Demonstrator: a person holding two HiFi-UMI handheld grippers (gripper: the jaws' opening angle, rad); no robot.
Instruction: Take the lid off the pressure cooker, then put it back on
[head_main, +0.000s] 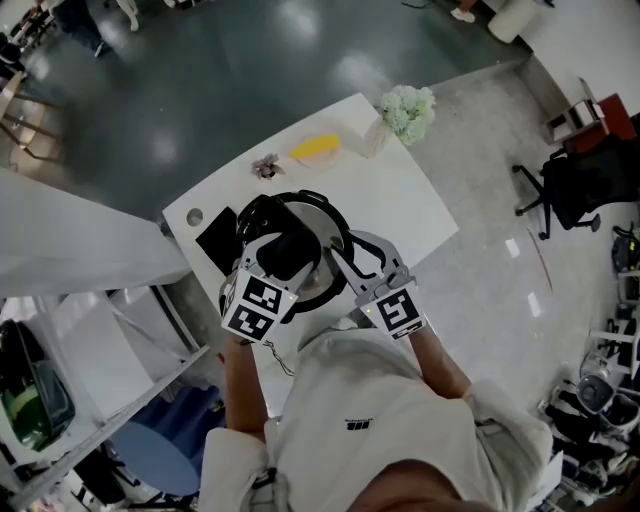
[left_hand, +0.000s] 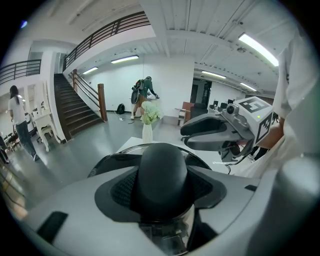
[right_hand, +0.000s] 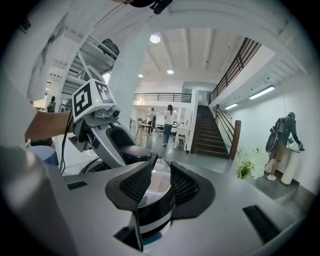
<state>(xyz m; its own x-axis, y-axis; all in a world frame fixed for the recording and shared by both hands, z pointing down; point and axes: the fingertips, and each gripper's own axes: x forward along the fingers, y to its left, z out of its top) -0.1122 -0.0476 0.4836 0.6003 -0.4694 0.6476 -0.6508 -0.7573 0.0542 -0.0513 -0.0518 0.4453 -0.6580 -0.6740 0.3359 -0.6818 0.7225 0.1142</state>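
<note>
— Knob first: your left gripper (left_hand: 162, 192) has its jaws clamped on the round black plastic knob (left_hand: 162, 162) that crowns the silver metal lid (head_main: 318, 222), with a pad tight against each side of it.

— And where does that put your lid?

— It's seated on the black-banded pressure cooker (head_main: 322, 288), as far as the views show. The cooker stands at your near edge of the white tabletop (head_main: 405, 205), right in front of your chest.

— Now your other hand?

— Your right gripper (right_hand: 159, 186) sits beside the cooker's right-hand rim, close to your left one. Its jaws stand a narrow gap apart. You see silver lid and black band through that gap, and the pads bite on nothing I can make out.

— What else is on your table?

— You've got a flat black rectangle (head_main: 218, 238) just left of the cooker. A yellow object (head_main: 316, 148) and a bunch of white flowers (head_main: 407, 110) sit toward the far edge, well apart from both your grippers.
</note>
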